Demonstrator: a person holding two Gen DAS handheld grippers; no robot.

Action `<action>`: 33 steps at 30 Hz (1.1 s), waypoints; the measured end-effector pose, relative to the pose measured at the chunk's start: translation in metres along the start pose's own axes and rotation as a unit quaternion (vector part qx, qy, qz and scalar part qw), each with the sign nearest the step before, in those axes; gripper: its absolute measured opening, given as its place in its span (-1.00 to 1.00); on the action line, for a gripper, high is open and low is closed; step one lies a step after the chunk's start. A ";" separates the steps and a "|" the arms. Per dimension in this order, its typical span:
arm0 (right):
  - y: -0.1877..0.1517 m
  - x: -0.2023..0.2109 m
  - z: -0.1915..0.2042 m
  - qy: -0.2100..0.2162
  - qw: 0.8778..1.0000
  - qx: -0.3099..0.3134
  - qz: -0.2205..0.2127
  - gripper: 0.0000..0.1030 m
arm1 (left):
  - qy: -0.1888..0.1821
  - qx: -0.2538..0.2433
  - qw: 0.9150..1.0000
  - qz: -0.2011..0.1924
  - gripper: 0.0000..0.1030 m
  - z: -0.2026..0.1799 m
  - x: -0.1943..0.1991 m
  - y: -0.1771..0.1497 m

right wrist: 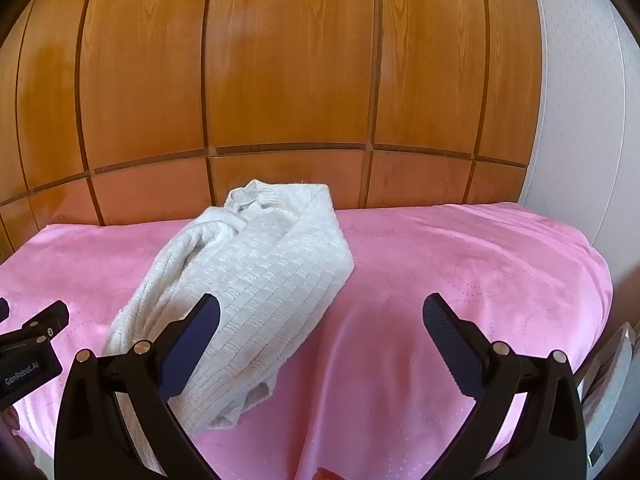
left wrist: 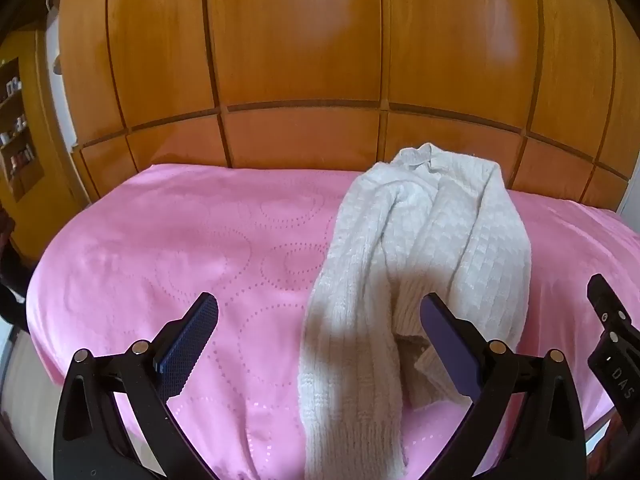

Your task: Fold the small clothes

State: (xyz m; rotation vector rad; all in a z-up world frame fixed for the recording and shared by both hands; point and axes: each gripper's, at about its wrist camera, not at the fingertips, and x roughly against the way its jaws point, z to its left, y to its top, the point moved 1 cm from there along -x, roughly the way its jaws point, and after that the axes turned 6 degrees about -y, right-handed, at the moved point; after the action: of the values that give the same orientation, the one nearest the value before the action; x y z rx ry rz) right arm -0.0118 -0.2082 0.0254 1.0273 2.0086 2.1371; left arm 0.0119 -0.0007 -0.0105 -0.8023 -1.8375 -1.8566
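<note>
A cream knitted sweater (left wrist: 416,264) lies partly folded on the pink bedspread (left wrist: 160,248), collar toward the wooden wall, one sleeve hanging over the near edge. My left gripper (left wrist: 320,316) is open and empty above the near edge, its right finger over the sweater's hem. In the right wrist view the sweater (right wrist: 256,272) lies left of centre. My right gripper (right wrist: 322,318) is open and empty, its left finger over the sweater's near part. Each gripper's body shows at the edge of the other's view.
A wooden panelled wardrobe (left wrist: 296,60) stands right behind the bed. A shelf with small items (left wrist: 16,128) is at far left. A white wall (right wrist: 580,100) is at right. The pink bedspread (right wrist: 460,272) extends to the right of the sweater.
</note>
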 end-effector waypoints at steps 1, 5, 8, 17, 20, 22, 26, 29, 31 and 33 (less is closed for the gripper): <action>0.002 0.000 -0.002 -0.001 1.000 0.000 0.001 0.97 | 0.000 0.000 1.000 0.001 0.94 -0.001 -0.001 0.000; 0.002 -0.001 -0.003 -0.001 1.000 0.001 0.002 0.97 | -0.001 0.003 1.000 0.003 0.94 0.000 -0.002 -0.002; 0.001 -0.001 -0.003 -0.001 1.000 0.004 0.002 0.97 | -0.001 0.001 1.000 0.003 0.94 -0.001 -0.002 -0.004; -0.001 -0.001 -0.002 0.000 1.000 0.006 0.003 0.97 | -0.001 0.005 1.000 0.007 0.94 0.002 -0.003 -0.005; 0.000 0.000 -0.002 0.000 1.000 0.007 0.002 0.97 | -0.002 0.006 1.000 0.007 0.94 0.002 -0.002 -0.007; 0.000 0.000 -0.002 0.000 1.000 0.007 0.002 0.97 | -0.001 0.004 1.000 0.008 0.94 0.002 -0.003 -0.005; 0.000 0.000 -0.001 0.000 1.000 0.007 0.004 0.97 | -0.002 0.004 1.000 0.009 0.94 0.002 -0.003 -0.008; 0.001 0.000 -0.001 -0.001 1.000 0.008 0.004 0.97 | -0.002 0.004 1.000 0.010 0.94 0.003 -0.002 -0.011; 0.001 0.000 -0.001 0.000 1.000 0.008 0.004 0.97 | -0.003 0.004 1.000 0.012 0.94 0.000 -0.005 -0.006; 0.001 0.001 -0.001 0.000 1.000 0.007 0.003 0.97 | -0.002 0.004 1.000 0.013 0.94 0.001 -0.005 -0.007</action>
State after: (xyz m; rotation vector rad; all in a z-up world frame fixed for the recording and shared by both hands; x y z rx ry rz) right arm -0.0125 -0.2092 0.0269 1.0372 2.0268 2.1293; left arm 0.0108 -0.0003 -0.0192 -0.8238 -1.8264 -1.8318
